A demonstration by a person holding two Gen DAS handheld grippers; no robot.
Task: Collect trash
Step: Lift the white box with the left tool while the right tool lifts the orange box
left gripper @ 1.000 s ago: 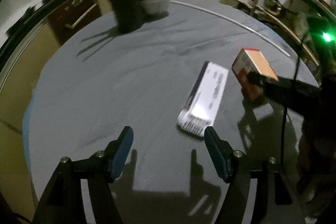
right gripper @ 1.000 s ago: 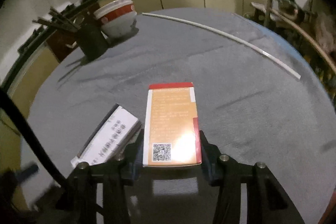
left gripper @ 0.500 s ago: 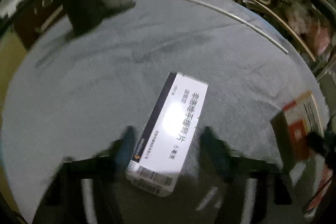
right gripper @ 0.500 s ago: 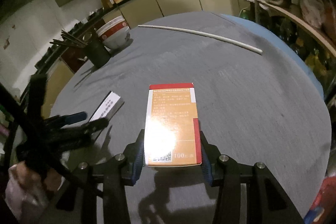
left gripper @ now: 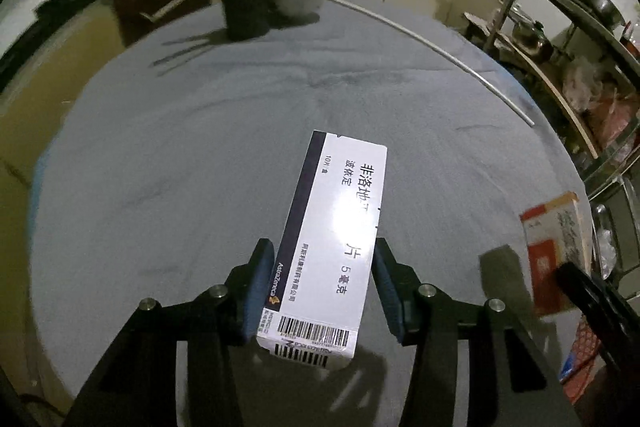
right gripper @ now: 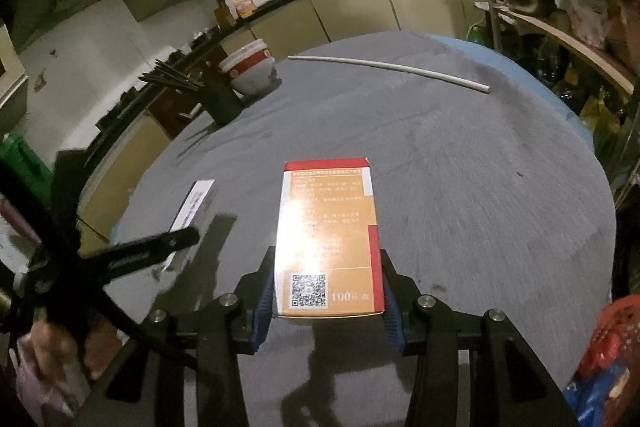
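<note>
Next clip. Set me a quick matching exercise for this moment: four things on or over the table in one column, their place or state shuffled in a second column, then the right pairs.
1. white box
2. orange box
3. white rod
4. dark holder

A. lying bare on the far side of the table
B. between the left gripper fingers, which are closing
C. standing beside the red-and-white bowl
D. clamped in the right gripper

Pairs: 1-B, 2-D, 3-A, 4-C

The orange box (left gripper: pixel 554 251) is partly covered by the right gripper's finger. The white box (right gripper: pixel 192 211) is partly hidden behind the left gripper (right gripper: pixel 176 241). The dark holder (left gripper: pixel 246 9) is blurred.
</note>
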